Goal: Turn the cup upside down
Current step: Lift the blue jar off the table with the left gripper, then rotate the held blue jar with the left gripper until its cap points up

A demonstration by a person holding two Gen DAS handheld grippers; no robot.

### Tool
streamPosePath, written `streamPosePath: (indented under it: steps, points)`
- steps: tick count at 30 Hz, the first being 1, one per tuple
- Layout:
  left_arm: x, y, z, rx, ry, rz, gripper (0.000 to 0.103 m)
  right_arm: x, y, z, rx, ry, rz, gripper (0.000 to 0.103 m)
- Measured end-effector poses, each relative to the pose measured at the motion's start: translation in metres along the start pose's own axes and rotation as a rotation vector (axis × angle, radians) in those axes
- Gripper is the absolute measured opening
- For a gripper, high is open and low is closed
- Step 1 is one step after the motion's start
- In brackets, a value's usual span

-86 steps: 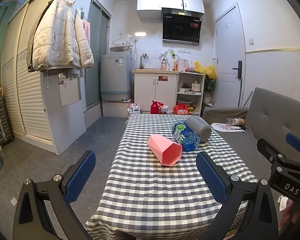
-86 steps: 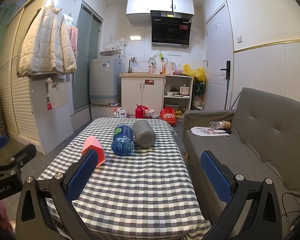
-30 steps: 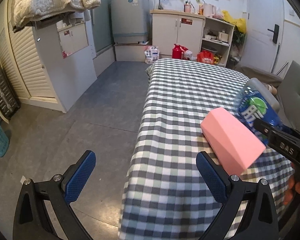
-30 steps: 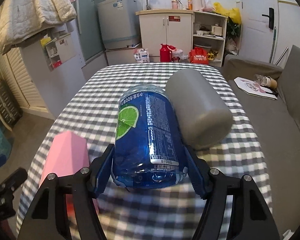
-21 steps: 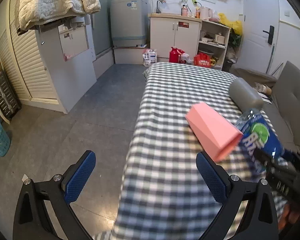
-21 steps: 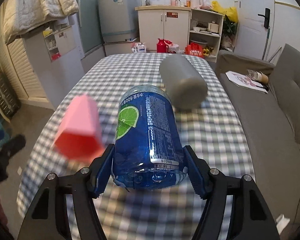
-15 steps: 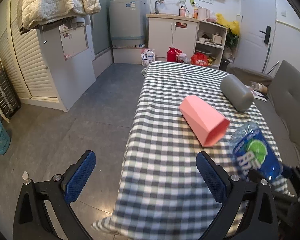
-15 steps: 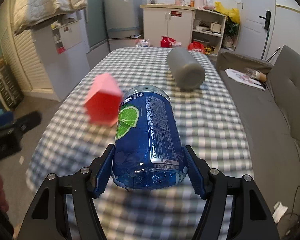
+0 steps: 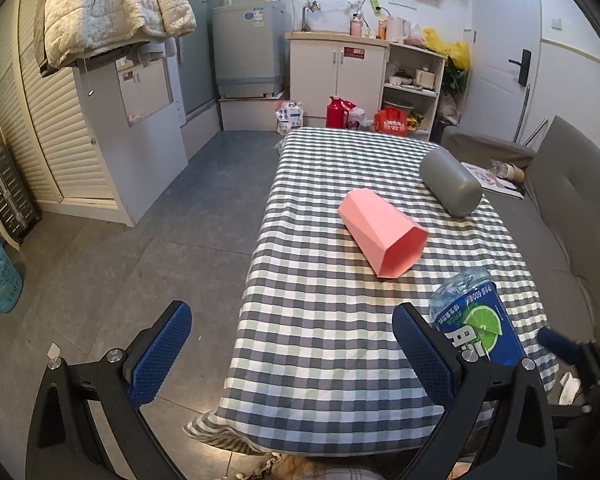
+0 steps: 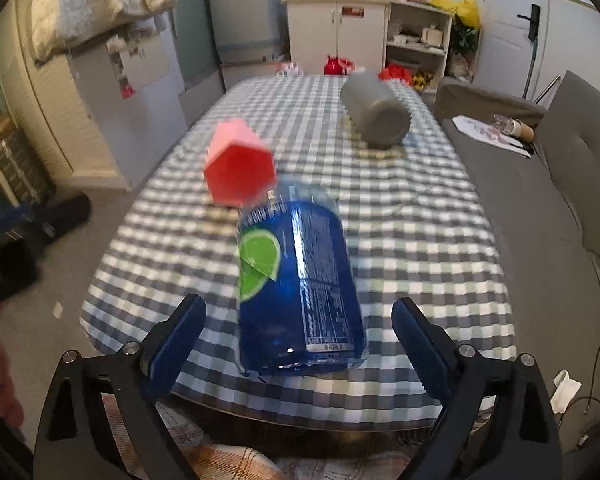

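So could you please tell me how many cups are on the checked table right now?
3: a pink cup lying mid-table, a grey cup lying at the far right by the sofa, and a blue cup at the near edge between the open right gripper fingers.

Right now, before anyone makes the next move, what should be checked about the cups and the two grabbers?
1. Right gripper clear of the blue cup: ok. Its jaws are wide and both pads stand apart from the cup.
2. Blue cup steady and upside down: cannot tell. It is blurred in the right view.
3. Blue cup far enough from the table edge: not ok. It looks close to the near right corner.
4. Left gripper free: ok. It is open and empty.
5. Pink cup flipped: not ok. It lies on its side.
6. Grey cup flipped: not ok. It also lies on its side.
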State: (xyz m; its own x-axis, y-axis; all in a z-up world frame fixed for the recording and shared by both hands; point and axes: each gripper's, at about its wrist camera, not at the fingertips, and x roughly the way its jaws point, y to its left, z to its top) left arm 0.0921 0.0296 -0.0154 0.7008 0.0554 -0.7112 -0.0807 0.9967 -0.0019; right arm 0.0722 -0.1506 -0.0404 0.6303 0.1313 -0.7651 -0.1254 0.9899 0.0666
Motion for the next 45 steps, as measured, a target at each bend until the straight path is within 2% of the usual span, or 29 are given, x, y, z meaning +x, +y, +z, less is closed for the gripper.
streamPosePath:
  steps: [5, 8, 11, 14, 22, 26, 30, 36, 38, 43, 45]
  points:
    - [-0.003, -0.015, -0.001, 0.014, -0.003, 0.012, 0.103, -0.028, -0.019, 0.000, -0.015, -0.051, -0.070, 0.094]
    - [-0.006, -0.028, 0.001, 0.010, -0.005, -0.007, 0.103, -0.037, -0.039, -0.003, 0.016, -0.047, -0.076, 0.094]
    - [-0.005, -0.043, 0.003, 0.002, 0.027, -0.036, 0.103, -0.039, -0.063, -0.003, 0.041, -0.012, -0.095, 0.094]
    - [-0.004, -0.060, 0.006, 0.007, 0.054, -0.074, 0.103, -0.044, -0.079, -0.002, 0.048, -0.012, -0.107, 0.094]
    - [0.005, -0.108, 0.022, 0.069, 0.115, -0.114, 0.103, -0.045, -0.120, 0.000, 0.076, -0.014, -0.142, 0.094]
    - [0.021, -0.123, 0.026, 0.080, 0.183, -0.149, 0.103, -0.039, -0.136, -0.001, 0.100, -0.007, -0.162, 0.094]
    - [0.047, -0.137, 0.025, 0.122, 0.252, -0.132, 0.103, -0.029, -0.142, -0.004, 0.096, 0.002, -0.183, 0.094]
    - [0.081, -0.140, 0.020, 0.087, 0.355, -0.172, 0.101, -0.014, -0.144, -0.005, 0.081, 0.021, -0.172, 0.094]
    - [0.086, -0.140, 0.018, 0.092, 0.371, -0.186, 0.097, -0.011, -0.144, -0.004, 0.075, 0.019, -0.172, 0.094]
    - [0.092, -0.144, 0.016, 0.074, 0.416, -0.269, 0.078, -0.004, -0.144, -0.002, 0.081, 0.020, -0.169, 0.094]
    - [0.090, -0.144, 0.017, 0.085, 0.414, -0.266, 0.078, -0.002, -0.142, -0.002, 0.075, 0.024, -0.167, 0.094]
